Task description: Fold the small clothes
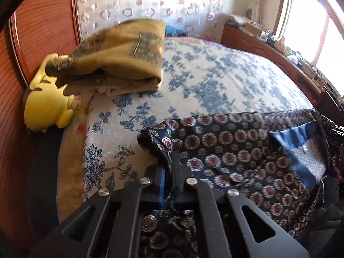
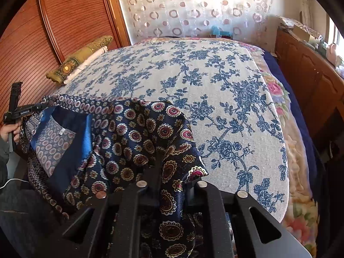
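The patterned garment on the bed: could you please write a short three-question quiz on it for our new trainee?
1. True or false: both the left gripper and the right gripper are shut on the patterned garment.
2. What does the garment lie on? A) a bare wooden floor B) the blue floral bedspread C) a metal rack
3. Fill in: the lining that shows inside the garment's open part is ____.

Key:
1. True; cloth is pinched between each pair of fingers.
2. B
3. Blue
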`<control>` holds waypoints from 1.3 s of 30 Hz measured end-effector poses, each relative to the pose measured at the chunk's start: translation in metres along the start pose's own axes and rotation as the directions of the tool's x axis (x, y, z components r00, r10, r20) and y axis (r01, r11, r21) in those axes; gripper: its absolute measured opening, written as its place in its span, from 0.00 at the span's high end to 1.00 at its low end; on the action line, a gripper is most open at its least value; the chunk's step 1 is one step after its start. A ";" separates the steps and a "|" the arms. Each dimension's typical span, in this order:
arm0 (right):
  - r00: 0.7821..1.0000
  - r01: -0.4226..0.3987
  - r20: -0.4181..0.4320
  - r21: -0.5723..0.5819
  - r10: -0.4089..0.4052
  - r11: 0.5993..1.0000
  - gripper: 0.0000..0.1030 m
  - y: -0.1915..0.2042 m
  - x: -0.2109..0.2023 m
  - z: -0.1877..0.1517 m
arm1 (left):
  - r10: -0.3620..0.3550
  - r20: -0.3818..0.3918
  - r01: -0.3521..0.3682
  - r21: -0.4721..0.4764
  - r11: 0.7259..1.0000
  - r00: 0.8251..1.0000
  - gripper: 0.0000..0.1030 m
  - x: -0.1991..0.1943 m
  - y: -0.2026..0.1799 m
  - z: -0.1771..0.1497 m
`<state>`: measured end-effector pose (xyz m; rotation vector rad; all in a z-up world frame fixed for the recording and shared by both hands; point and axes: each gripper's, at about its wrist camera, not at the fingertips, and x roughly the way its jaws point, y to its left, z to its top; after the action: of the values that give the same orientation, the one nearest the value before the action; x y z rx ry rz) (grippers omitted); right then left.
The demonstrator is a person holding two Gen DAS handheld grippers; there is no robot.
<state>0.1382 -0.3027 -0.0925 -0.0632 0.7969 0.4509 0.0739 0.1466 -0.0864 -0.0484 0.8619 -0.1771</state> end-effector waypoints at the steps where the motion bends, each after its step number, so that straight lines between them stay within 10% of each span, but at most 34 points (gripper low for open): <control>1: 1.000 -0.010 0.017 0.003 0.009 1.000 0.90 0.002 -0.006 -0.001 | -0.015 0.019 0.015 -0.009 1.000 1.000 0.96 -0.007 -0.002 0.000; 7: 0.986 -0.026 0.164 0.031 0.020 0.999 0.91 0.011 -0.066 -0.004 | -0.141 0.224 0.150 -0.022 0.988 0.964 0.96 -0.097 -0.022 0.011; 13: 0.939 -0.032 0.344 0.010 0.027 0.999 0.92 0.017 -0.160 0.016 | -0.123 0.423 0.115 0.045 0.992 0.898 0.96 -0.190 -0.041 0.044; 18: 0.891 0.117 0.449 -0.102 -0.059 0.988 0.92 0.018 -0.216 0.101 | -0.061 0.493 0.029 0.073 0.997 0.868 0.96 -0.205 -0.042 0.131; 23: 0.900 0.265 0.389 -0.127 -0.198 0.956 0.91 -0.008 -0.162 0.212 | 0.052 0.457 -0.078 0.038 0.996 0.888 0.96 -0.139 -0.036 0.216; 27: 0.923 0.313 0.260 -0.084 -0.282 0.946 0.84 -0.041 -0.067 0.252 | 0.074 0.326 -0.092 0.038 0.995 0.942 0.88 -0.050 -0.023 0.232; 35: 0.947 0.321 0.026 -0.006 -0.321 0.947 0.61 -0.084 0.042 0.200 | -0.018 0.132 0.006 0.086 0.996 0.991 0.29 0.020 -0.018 0.175; 39: 0.962 0.271 0.031 0.007 -0.271 0.963 0.59 -0.092 0.030 0.174 | -0.044 0.120 0.029 0.119 0.992 0.992 0.23 0.012 -0.036 0.142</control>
<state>0.3123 -0.3366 -0.0017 -0.1603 0.7448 0.1910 0.1850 0.1051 0.0010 0.0345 0.7272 -0.2563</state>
